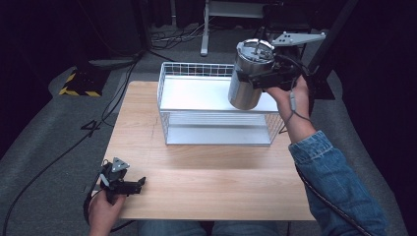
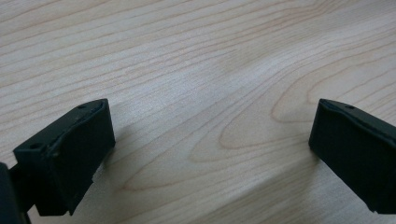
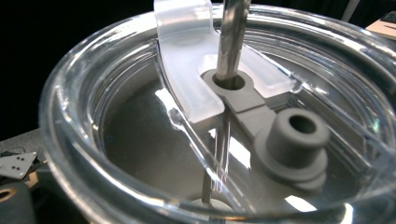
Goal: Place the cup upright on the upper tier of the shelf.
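A stainless steel tumbler (image 1: 247, 83) with a clear lid (image 3: 116, 140) hangs tilted in the air over the right end of a white wire rack (image 1: 192, 93). My right gripper (image 1: 265, 78) is shut on its upper body. In the right gripper view a metal straw (image 3: 233, 37) passes through the lid's hole, beside a grey rubber stopper (image 3: 294, 140). My left gripper (image 1: 140, 183) rests low at the table's front left corner. It is open, with bare wood between its fingers (image 2: 70, 154).
The rack stands at the back middle of the wooden table (image 1: 211, 187). Beyond the table are floor cables (image 1: 118, 93), a black and yellow striped base (image 1: 78, 84) and a white desk leg (image 1: 204, 29).
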`<state>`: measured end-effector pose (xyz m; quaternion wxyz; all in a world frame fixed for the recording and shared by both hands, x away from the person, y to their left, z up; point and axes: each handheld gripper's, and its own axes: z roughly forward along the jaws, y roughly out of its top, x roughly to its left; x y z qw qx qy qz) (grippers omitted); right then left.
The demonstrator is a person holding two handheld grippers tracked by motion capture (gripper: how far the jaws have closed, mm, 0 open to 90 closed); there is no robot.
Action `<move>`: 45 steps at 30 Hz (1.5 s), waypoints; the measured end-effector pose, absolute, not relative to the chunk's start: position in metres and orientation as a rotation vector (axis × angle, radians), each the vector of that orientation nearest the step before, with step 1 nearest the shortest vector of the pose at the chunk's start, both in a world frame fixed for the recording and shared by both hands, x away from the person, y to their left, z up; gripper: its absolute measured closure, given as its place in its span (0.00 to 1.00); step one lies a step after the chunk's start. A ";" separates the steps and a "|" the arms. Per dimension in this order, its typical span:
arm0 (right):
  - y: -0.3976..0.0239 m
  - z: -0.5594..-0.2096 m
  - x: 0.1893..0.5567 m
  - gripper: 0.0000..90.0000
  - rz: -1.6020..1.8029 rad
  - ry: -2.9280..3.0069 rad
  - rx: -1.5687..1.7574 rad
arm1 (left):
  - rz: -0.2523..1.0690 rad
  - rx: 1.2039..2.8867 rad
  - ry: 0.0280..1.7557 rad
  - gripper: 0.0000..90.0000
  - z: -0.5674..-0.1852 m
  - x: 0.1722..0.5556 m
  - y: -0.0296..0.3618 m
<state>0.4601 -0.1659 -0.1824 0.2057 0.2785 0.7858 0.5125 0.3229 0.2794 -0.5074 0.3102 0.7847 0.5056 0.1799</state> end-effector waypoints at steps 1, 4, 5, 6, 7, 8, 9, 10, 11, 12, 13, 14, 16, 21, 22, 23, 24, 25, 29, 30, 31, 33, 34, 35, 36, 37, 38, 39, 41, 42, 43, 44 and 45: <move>-0.163 -0.182 0.462 0.04 1.432 2.189 0.779 | 0.475 2.072 1.336 0.01 -0.507 0.323 0.279; -0.152 -0.184 0.471 0.04 1.447 2.182 0.783 | 0.475 2.073 1.335 0.01 -0.507 0.323 0.279; -0.152 -0.184 0.471 0.04 1.447 2.182 0.783 | 0.476 2.073 1.335 0.01 -0.507 0.323 0.279; -0.150 -0.185 0.473 0.04 1.452 2.178 0.785 | 0.475 2.072 1.335 0.01 -0.507 0.323 0.279; -0.147 -0.187 0.479 0.04 1.463 2.176 0.802 | 0.475 2.072 1.335 0.01 -0.507 0.323 0.279; -0.147 -0.187 0.479 0.04 1.463 2.176 0.802 | 0.475 2.072 1.335 0.01 -0.507 0.323 0.279; -0.145 -0.188 0.482 0.04 1.468 2.174 0.809 | 0.475 2.073 1.335 0.01 -0.507 0.323 0.279; -0.143 -0.190 0.485 0.04 1.472 2.174 0.821 | 0.472 2.068 1.339 0.01 -0.508 0.323 0.279; -0.142 -0.191 0.488 0.04 1.470 2.169 0.823 | 0.471 2.068 1.339 0.01 -0.508 0.323 0.279; -0.139 -0.193 0.494 0.04 1.465 2.160 0.836 | 0.475 2.073 1.335 0.01 -0.507 0.323 0.279; -0.139 -0.193 0.494 0.04 1.465 2.160 0.836 | 0.475 2.073 1.335 0.01 -0.507 0.323 0.279; -0.138 -0.195 0.497 0.04 1.465 2.155 0.845 | 0.471 2.069 1.338 0.01 -0.507 0.323 0.279; -0.136 -0.197 0.503 0.04 1.465 2.149 0.861 | 0.476 2.074 1.334 0.01 -0.507 0.323 0.280; -0.131 -0.202 0.515 0.04 1.465 2.128 0.885 | 0.474 2.071 1.335 0.01 -0.507 0.323 0.279; -0.130 -0.203 0.517 0.04 1.462 2.126 0.890 | 0.475 2.072 1.336 0.01 -0.507 0.323 0.279; -0.129 -0.204 0.518 0.04 1.460 2.124 0.890 | 0.474 2.072 1.336 0.01 -0.507 0.323 0.279; -0.127 -0.205 0.520 0.04 1.456 2.122 0.892 | 0.474 2.072 1.335 0.01 -0.507 0.323 0.279; -0.126 -0.207 0.521 0.04 1.452 2.122 0.890 | 0.474 2.072 1.335 0.01 -0.507 0.323 0.279; -0.121 -0.211 0.525 0.04 1.433 2.122 0.890 | 0.474 2.071 1.335 0.01 -0.507 0.323 0.279; -0.121 -0.212 0.525 0.04 1.431 2.122 0.886 | 0.474 2.071 1.335 0.01 -0.507 0.323 0.279; -0.120 -0.213 0.526 0.04 1.429 2.125 0.891 | 0.475 2.072 1.335 0.01 -0.507 0.323 0.279; -0.120 -0.214 0.527 0.04 1.430 2.125 0.887 | 0.474 2.072 1.335 0.01 -0.507 0.323 0.279; -0.120 -0.215 0.527 0.04 1.428 2.127 0.888 | 0.474 2.072 1.335 0.01 -0.507 0.323 0.279; -0.120 -0.216 0.527 0.04 1.425 2.130 0.893 | 0.474 2.072 1.335 0.01 -0.507 0.323 0.279; -0.120 -0.216 0.528 0.04 1.419 2.132 0.893 | 0.474 2.071 1.335 0.01 -0.507 0.323 0.279; -0.120 -0.217 0.528 0.04 1.416 2.133 0.896 | 0.474 2.072 1.335 0.01 -0.507 0.323 0.279; -0.120 -0.218 0.529 0.04 1.418 2.134 0.894 | 0.475 2.072 1.335 0.01 -0.507 0.323 0.279; -0.120 -0.219 0.529 0.04 1.417 2.139 0.897 | 0.475 2.072 1.336 0.01 -0.507 0.323 0.279; -0.121 -0.221 0.530 0.04 1.412 2.143 0.905 | 0.474 2.072 1.335 0.01 -0.507 0.323 0.279; -0.121 -0.222 0.530 0.04 1.412 2.144 0.907 | 0.474 2.072 1.335 0.01 -0.507 0.323 0.279; -0.122 -0.223 0.531 0.04 1.414 2.144 0.907 | 0.475 2.073 1.335 0.01 -0.507 0.323 0.279; -0.122 -0.223 0.531 0.04 1.414 2.144 0.907 | 0.477 2.073 1.334 0.01 -0.507 0.323 0.279; -0.123 -0.225 0.531 0.04 1.413 2.148 0.915 | 0.474 2.072 1.336 0.01 -0.507 0.323 0.279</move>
